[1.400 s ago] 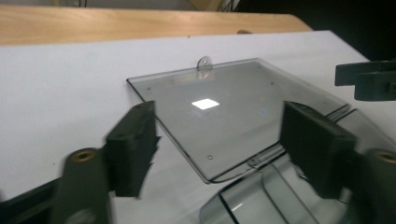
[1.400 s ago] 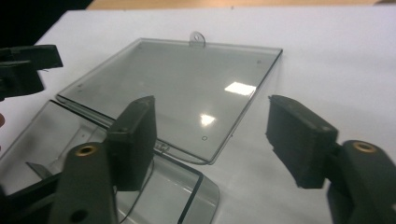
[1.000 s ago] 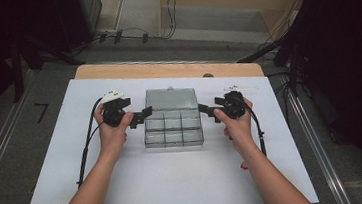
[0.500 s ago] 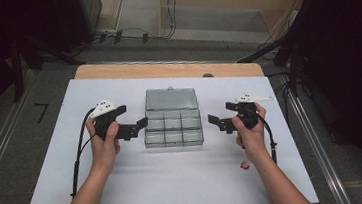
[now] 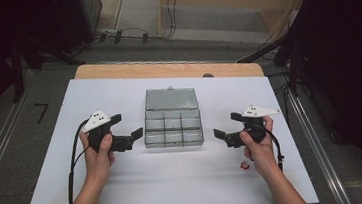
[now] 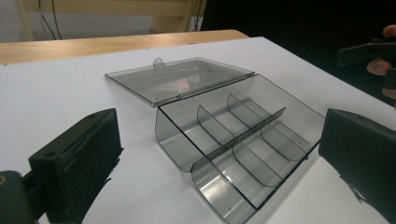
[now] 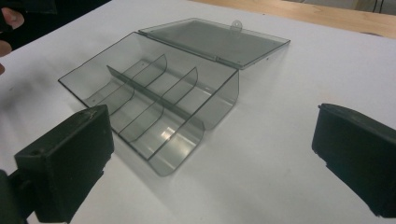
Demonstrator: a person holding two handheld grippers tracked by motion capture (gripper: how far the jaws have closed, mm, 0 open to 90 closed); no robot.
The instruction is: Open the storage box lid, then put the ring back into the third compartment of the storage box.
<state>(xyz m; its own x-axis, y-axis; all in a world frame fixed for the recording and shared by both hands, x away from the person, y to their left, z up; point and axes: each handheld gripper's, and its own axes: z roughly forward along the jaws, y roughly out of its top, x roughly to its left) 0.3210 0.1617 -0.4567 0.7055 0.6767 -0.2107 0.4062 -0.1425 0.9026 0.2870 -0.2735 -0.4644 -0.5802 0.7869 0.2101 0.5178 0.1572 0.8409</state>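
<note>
Two tongs flank a clear smoke-grey compartment box (image 5: pixel 173 124) on the white counter (image 5: pixel 47 145). The left tongs (image 5: pixel 131 138) stand wide apart, empty, just beside the box's left wall without touching it. The right tongs (image 5: pixel 224 134), jaws having just been opening with nothing between them, stand wide and sit a little apart from its right wall. The box's lid (image 6: pixel 177 79) lies flat, folded open beyond the divided tray. A small red item (image 5: pixel 245 165) lies on the counter beside the right hand (image 5: pixel 258 142).
</note>
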